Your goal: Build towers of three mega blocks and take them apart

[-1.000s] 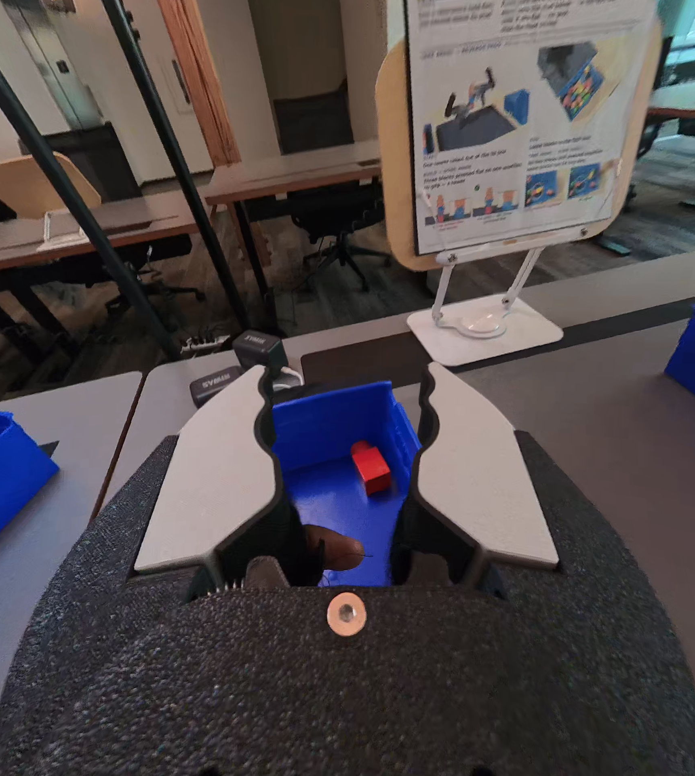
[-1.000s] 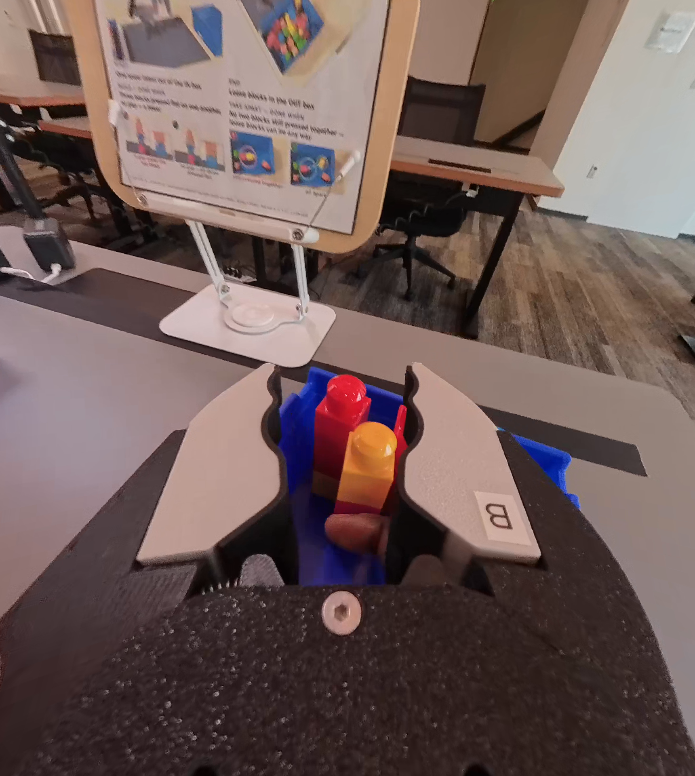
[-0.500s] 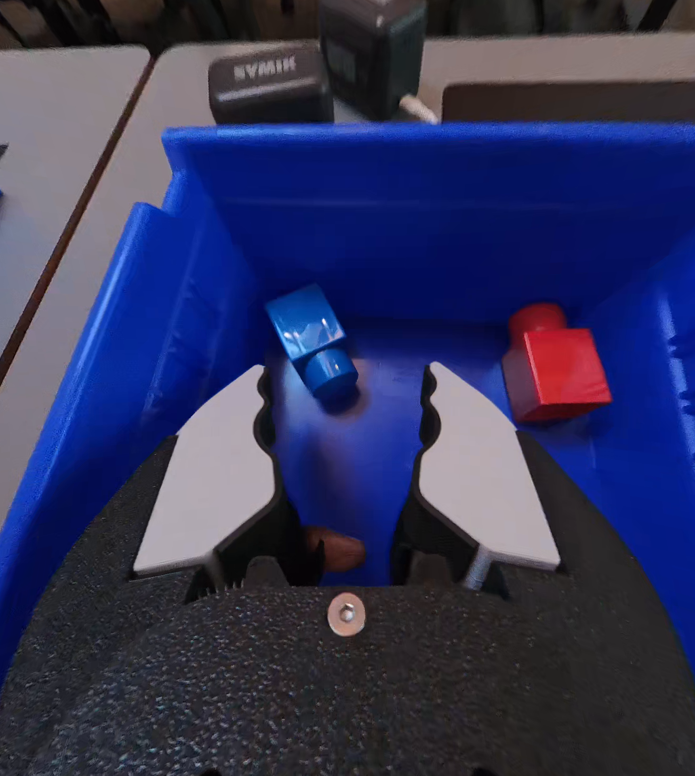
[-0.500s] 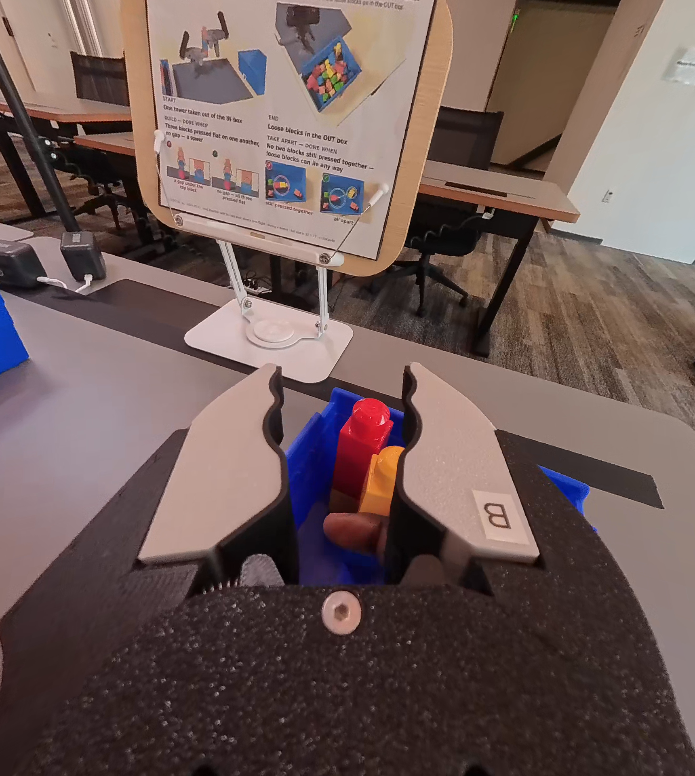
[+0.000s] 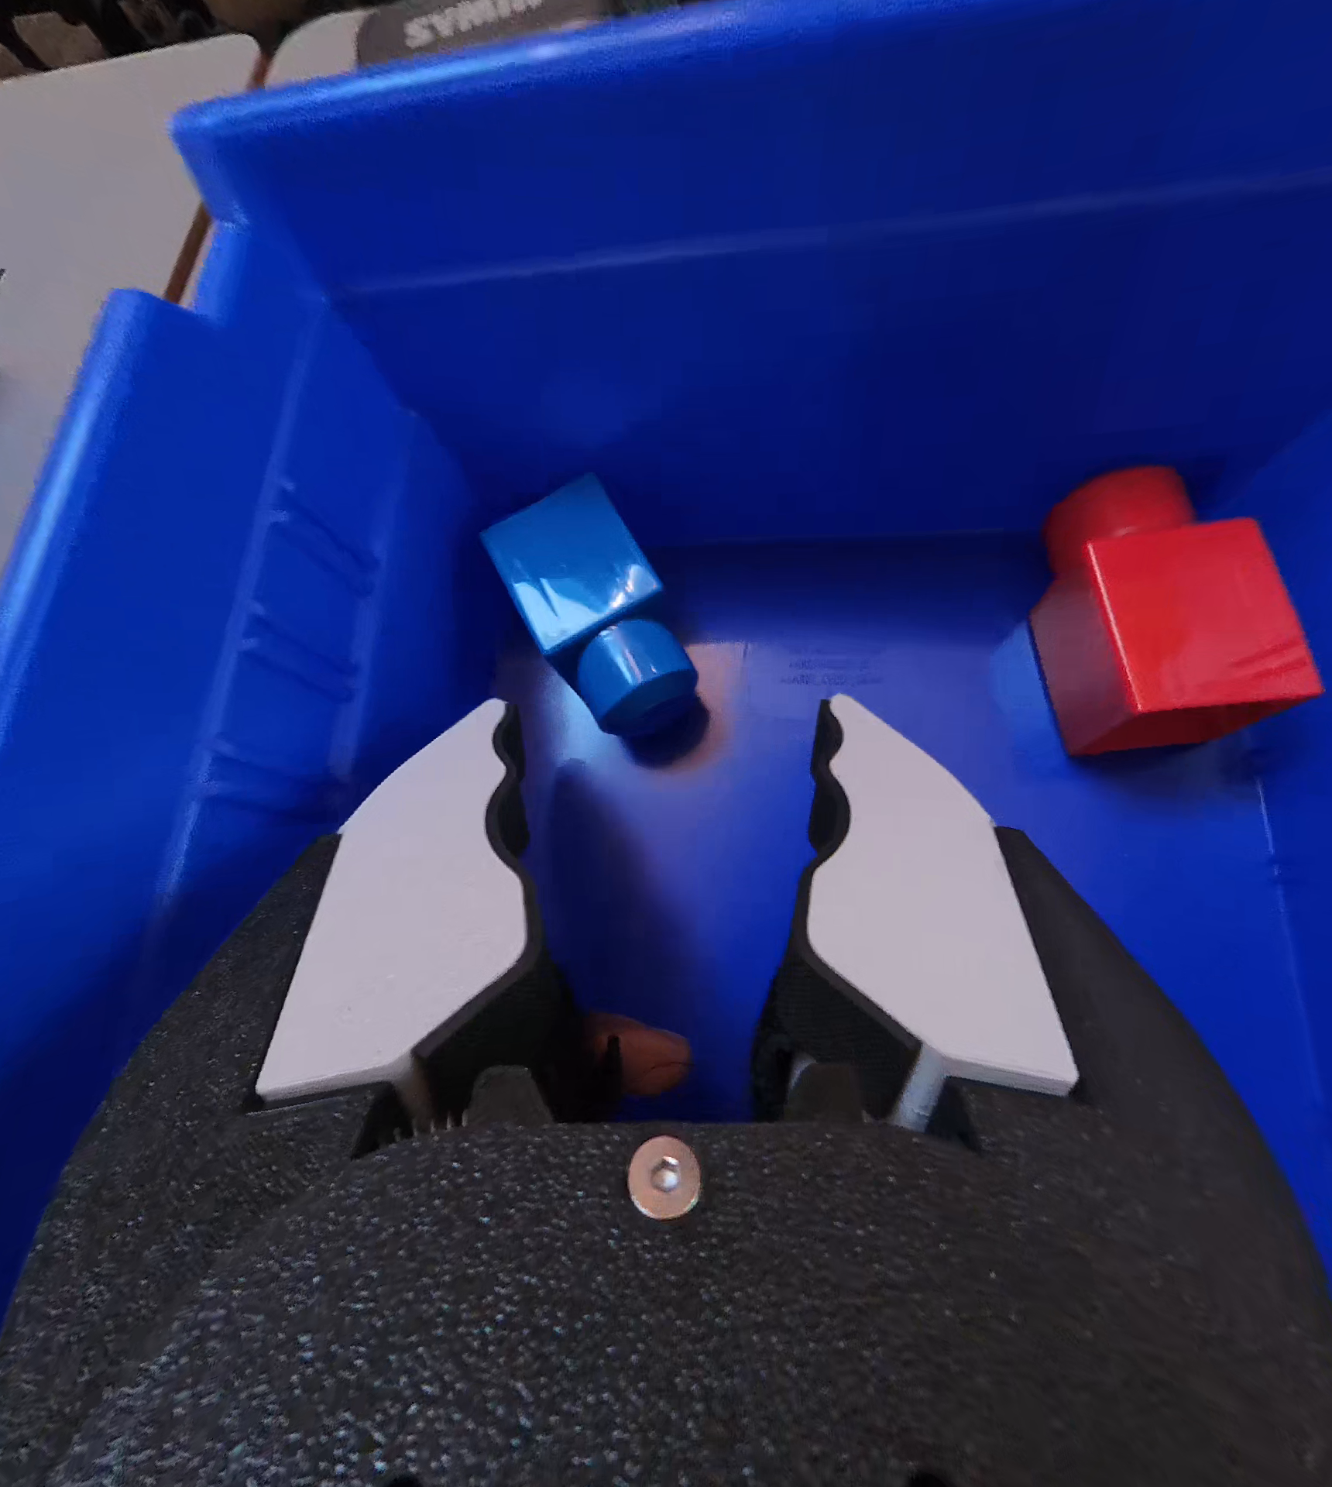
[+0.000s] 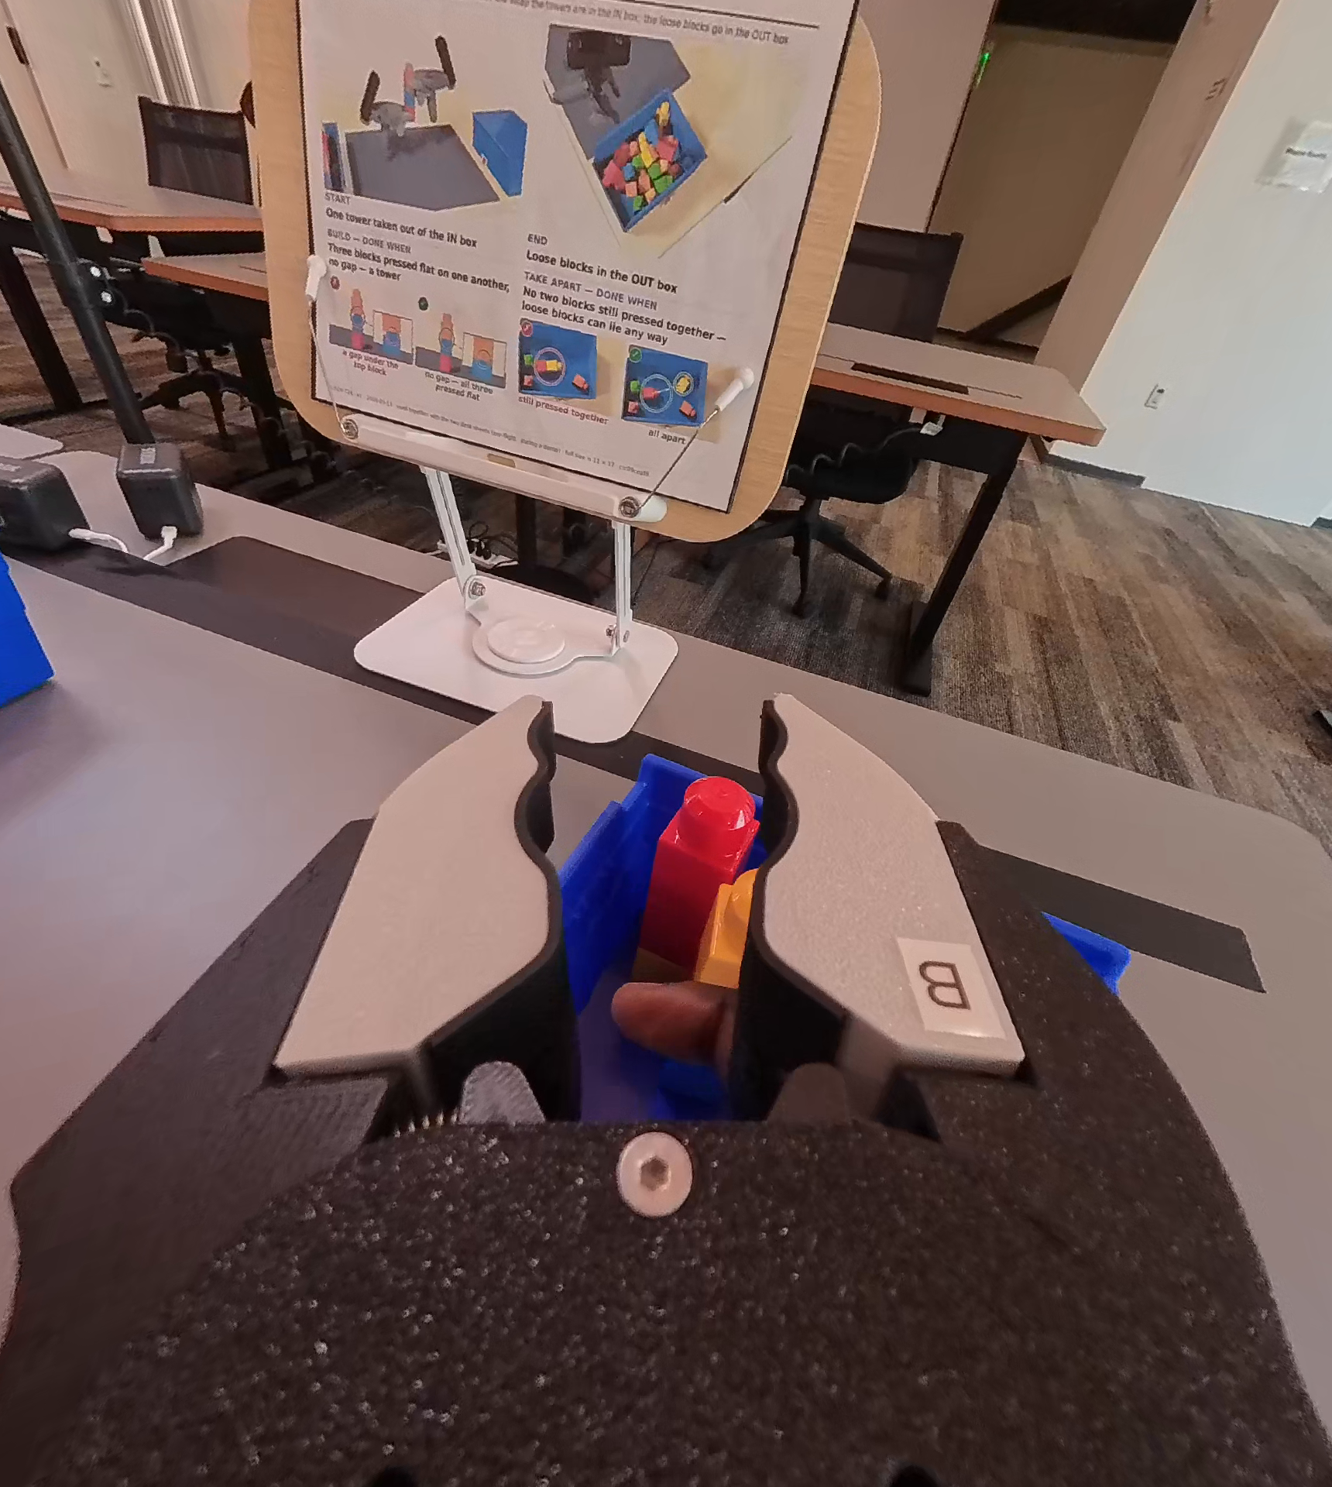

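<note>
The left gripper [image 5: 663, 708], fingers spread and empty, hung inside a blue plastic bin [image 5: 808, 241], probably lined up for the glossy blue single-stud block [image 5: 574, 587] lying tipped just beyond; a red block [image 5: 1186, 628] lay far right. The right gripper [image 6: 655, 708], parted and empty, hovered over a stacked red-topped tower [image 6: 703, 869] in another blue bin [image 6: 606, 869] on the grey table [image 6: 164, 805]; farther off stood an instruction board [image 6: 566, 241], desks and wood flooring.

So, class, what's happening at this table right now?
A person works two handheld grippers. The left gripper is open inside a blue bin, just short of a loose blue block lying on its side; a red block lies nearby. The right gripper hovers open above another bin holding a red-topped tower.
</note>
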Motion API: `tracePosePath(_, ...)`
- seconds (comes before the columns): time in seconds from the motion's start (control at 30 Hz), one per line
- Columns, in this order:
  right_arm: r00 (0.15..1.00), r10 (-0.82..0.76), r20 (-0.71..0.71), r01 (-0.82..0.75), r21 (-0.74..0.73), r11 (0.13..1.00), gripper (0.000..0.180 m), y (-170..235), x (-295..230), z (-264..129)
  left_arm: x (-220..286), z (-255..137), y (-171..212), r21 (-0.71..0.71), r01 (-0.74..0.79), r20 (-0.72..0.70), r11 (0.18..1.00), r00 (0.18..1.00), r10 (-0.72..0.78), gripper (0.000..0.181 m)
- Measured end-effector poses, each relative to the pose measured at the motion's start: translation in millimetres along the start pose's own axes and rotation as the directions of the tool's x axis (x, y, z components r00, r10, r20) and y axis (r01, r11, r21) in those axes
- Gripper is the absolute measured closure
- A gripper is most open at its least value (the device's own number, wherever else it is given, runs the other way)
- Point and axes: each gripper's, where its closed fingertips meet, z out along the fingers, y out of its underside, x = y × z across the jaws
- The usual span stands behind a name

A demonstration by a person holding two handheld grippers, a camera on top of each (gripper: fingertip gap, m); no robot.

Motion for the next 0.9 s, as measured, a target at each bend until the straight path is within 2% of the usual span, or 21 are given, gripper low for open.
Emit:
tracePosePath(0.1, 1.000, -0.001, 0.002, 0.001, 0.003, 1.000, 0.132, -1, -1, 0, 3, 8, 1, -0.011, -0.018, -0.002, 1.000, 1.000, 0.018, 0.115)
tracePosePath(0.2, 1.000, -0.007, 0.001, 0.007, 0.006, 1.000, 0.132, -2, -2, -1, 1, 16, -2, 0.007, 0.060, -0.021, 0.998, 0.998, -0.060, 0.124)
tracePosePath(0.3, 1.000, -0.006, -0.003, 0.006, 0.011, 1.000, 0.132, -3, 0, -2, -2, 24, 2, -0.027, 0.125, -0.028, 0.992, 0.992, -0.126, 0.120)
tracePosePath(0.4, 1.000, -0.003, -0.008, 0.003, 0.014, 1.000, 0.133, -2, 3, -4, -1, 27, 0, -0.025, 0.132, -0.035, 0.991, 0.991, -0.133, 0.124)
tracePosePath(0.5, 1.000, 0.001, -0.018, -0.001, 0.020, 1.000, 0.133, -2, 6, -6, 1, 29, -2, -0.020, 0.126, -0.049, 0.992, 0.991, -0.127, 0.147)
tracePosePath(0.57, 1.000, 0.005, -0.026, -0.004, 0.029, 1.000, 0.133, -3, 9, -8, 1, 27, -2, -0.011, 0.128, -0.057, 0.992, 0.990, -0.129, 0.150)
tracePosePath(0.7, 0.999, 0.012, -0.039, -0.010, 0.034, 0.999, 0.135, -2, 15, -10, 9, 18, 2, -0.028, 0.151, -0.136, 0.988, 0.979, -0.153, 0.150)
tracePosePath(0.8, 0.999, 0.012, -0.046, -0.010, 0.030, 0.999, 0.135, 0, 17, -11, 30, -7, -2, -0.008, 0.196, -0.290, 0.981, 0.938, -0.189, 0.150)
tracePosePath(0.87, 0.999, 0.005, -0.050, -0.004, 0.016, 1.000, 0.136, 2, 18, -9, 36, -29, -14, 0.092, 0.169, -0.342, 0.981, 0.931, -0.128, 0.151)
tracePosePath(0.9, 0.999, 0.000, -0.044, 0.000, 0.008, 1.000, 0.136, 3, 16, -8, 35, -36, -13, 0.051, 0.119, -0.354, 0.992, 0.931, -0.093, 0.150)
